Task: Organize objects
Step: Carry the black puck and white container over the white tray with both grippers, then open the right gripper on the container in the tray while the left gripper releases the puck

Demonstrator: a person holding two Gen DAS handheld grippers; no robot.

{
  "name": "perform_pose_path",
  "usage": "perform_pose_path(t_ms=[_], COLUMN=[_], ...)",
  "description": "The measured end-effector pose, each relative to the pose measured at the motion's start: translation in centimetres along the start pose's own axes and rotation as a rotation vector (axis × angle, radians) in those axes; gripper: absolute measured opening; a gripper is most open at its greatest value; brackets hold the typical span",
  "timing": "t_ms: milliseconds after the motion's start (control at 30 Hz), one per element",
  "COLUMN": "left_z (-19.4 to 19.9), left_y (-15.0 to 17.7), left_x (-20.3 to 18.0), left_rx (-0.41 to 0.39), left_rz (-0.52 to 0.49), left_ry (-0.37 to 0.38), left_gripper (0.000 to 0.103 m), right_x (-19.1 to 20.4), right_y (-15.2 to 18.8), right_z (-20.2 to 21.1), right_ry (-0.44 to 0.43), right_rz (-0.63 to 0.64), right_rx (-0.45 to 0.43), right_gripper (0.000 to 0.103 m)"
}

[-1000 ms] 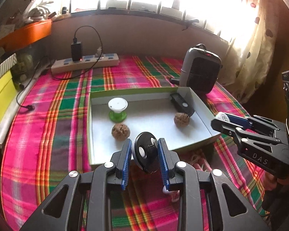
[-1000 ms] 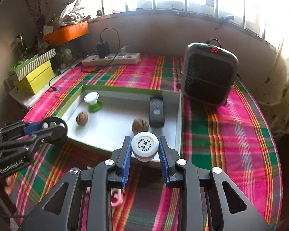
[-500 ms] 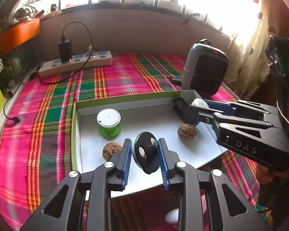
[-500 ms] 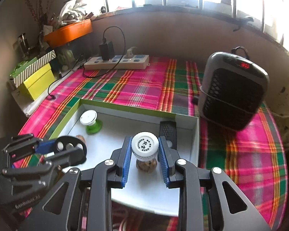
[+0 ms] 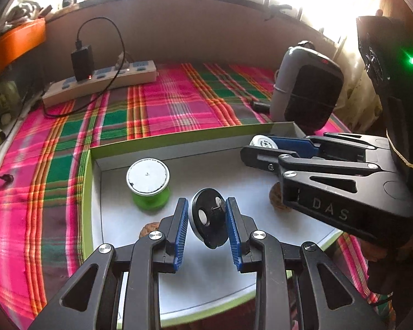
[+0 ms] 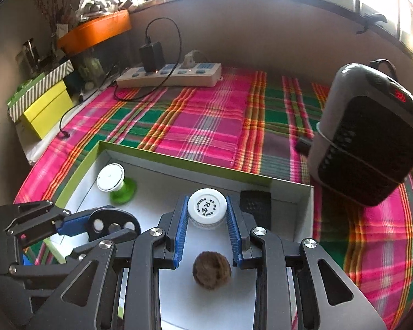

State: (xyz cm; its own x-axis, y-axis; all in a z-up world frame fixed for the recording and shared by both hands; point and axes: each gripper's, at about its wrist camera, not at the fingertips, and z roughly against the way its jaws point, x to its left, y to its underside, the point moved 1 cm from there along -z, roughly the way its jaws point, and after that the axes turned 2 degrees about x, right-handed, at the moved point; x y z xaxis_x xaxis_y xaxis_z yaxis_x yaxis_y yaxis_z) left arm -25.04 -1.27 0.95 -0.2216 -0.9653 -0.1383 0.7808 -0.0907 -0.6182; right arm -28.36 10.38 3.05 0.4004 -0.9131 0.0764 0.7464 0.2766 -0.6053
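My left gripper (image 5: 207, 221) is shut on a black disc with holes (image 5: 209, 222) and holds it above the white tray (image 5: 162, 139), near its front. My right gripper (image 6: 206, 217) is shut on a small white-capped bottle (image 6: 207, 206) over the tray's back right part (image 6: 303, 206); it also shows in the left wrist view (image 5: 264, 144). In the tray lie a green spool with a white top (image 5: 148, 183), two walnuts (image 6: 211, 272) (image 5: 148, 227) and a black remote (image 6: 255, 206).
A grey and black heater (image 6: 369, 137) stands right of the tray. A power strip with a charger (image 5: 102, 78) lies at the back. Yellow and striped boxes (image 6: 44, 104) and an orange shelf (image 6: 96, 31) are at the far left. The plaid cloth (image 6: 206, 115) covers the table.
Both grippers moved forward from in front of the tray to over it, each still holding its object. The right gripper went toward the tray's back right corner.
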Motion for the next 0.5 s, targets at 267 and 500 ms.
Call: perform_pose_path(t_ms=[267,500], left_z=[-0.9,-1.3], left_y=[-0.1,-0.2], left_x=[0.2,0.4], left_rx=[0.019,0.024], left_rz=[-0.005,-0.010], left_ry=[-0.009,-0.020], left_gripper=[0.025,0.025], right_x=[0.1,0.2], right_y=[-0.4,-0.4], right_z=[-1.5,-2.3], right_ry=[0.002,0.002], right_rz=[0.005,0.007], right_rx=[0.029,0.047], right_gripper=[0.029,0.029])
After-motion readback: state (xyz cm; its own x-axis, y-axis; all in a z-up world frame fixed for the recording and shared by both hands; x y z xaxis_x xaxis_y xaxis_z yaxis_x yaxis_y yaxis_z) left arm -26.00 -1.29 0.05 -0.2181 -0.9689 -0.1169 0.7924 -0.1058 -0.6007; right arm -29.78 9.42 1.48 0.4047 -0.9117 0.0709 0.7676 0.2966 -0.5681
